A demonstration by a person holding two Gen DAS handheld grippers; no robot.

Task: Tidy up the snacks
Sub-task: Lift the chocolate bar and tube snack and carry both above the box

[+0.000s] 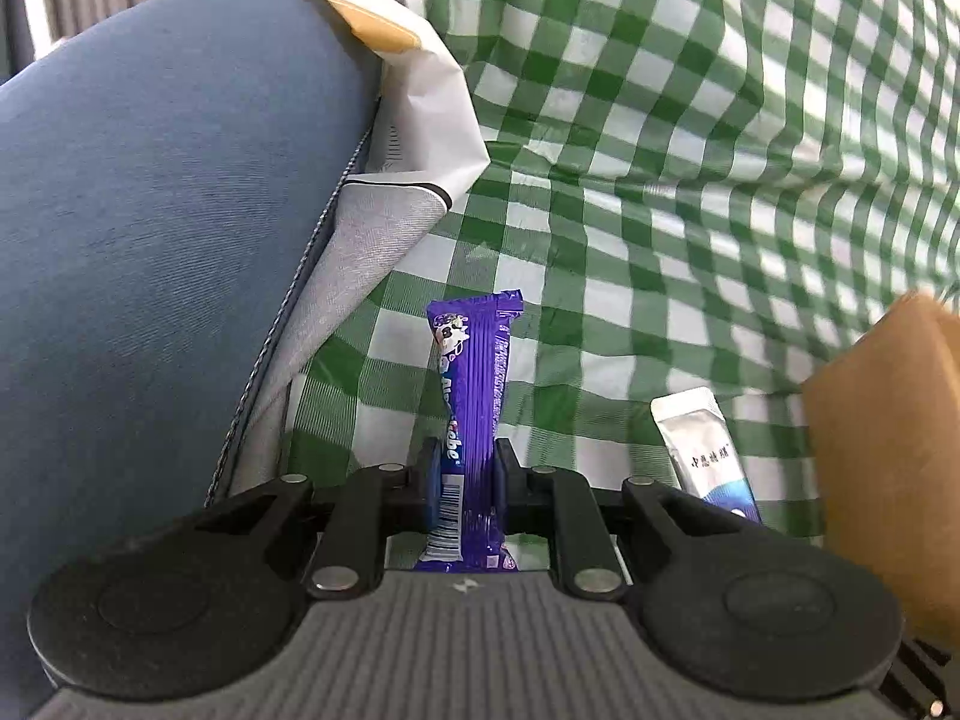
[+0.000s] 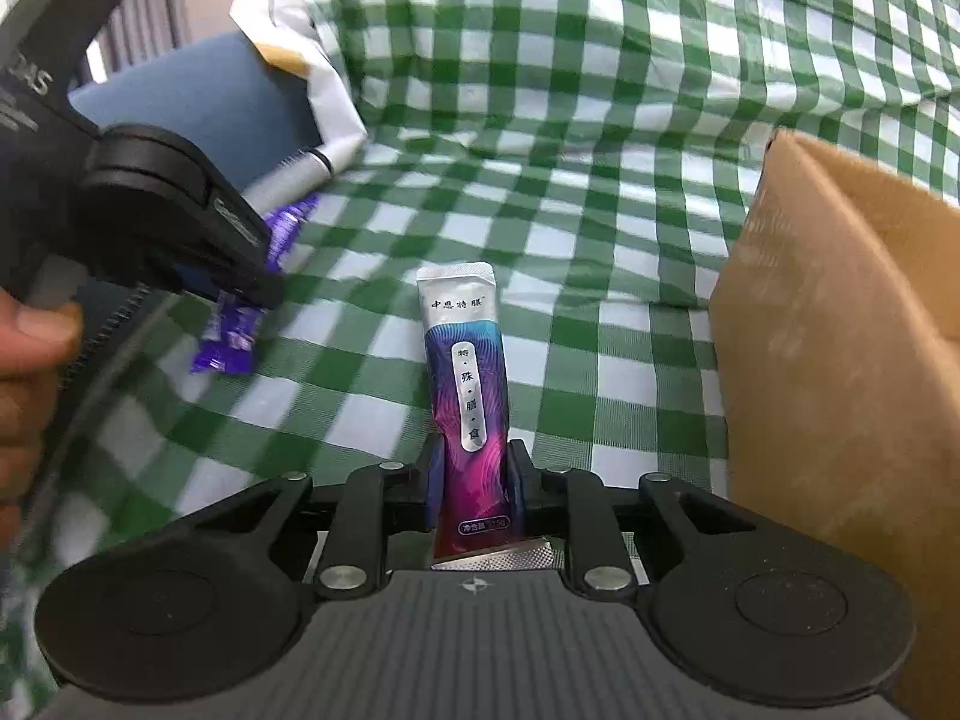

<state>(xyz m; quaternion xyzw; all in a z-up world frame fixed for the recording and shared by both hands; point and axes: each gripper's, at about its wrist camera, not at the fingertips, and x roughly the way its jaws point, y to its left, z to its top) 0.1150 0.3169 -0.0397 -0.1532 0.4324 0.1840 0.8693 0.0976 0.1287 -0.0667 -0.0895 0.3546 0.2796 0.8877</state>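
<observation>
My left gripper [image 1: 465,474] is shut on a purple chocolate bar [image 1: 474,384] that points forward above the green-checked cloth [image 1: 660,120]. The same bar [image 2: 240,324] and the left gripper [image 2: 258,288] show at the left of the right wrist view. My right gripper [image 2: 474,474] is shut on a silver, blue and magenta sachet [image 2: 468,372] with Chinese print. The sachet's silver top also shows in the left wrist view [image 1: 702,444]. Both snacks are held close together over the cloth.
A brown cardboard box [image 2: 840,330] stands at the right, also visible in the left wrist view [image 1: 888,450]. A blue cushion [image 1: 168,210] fills the left, with a white and grey bag [image 1: 408,120] against it.
</observation>
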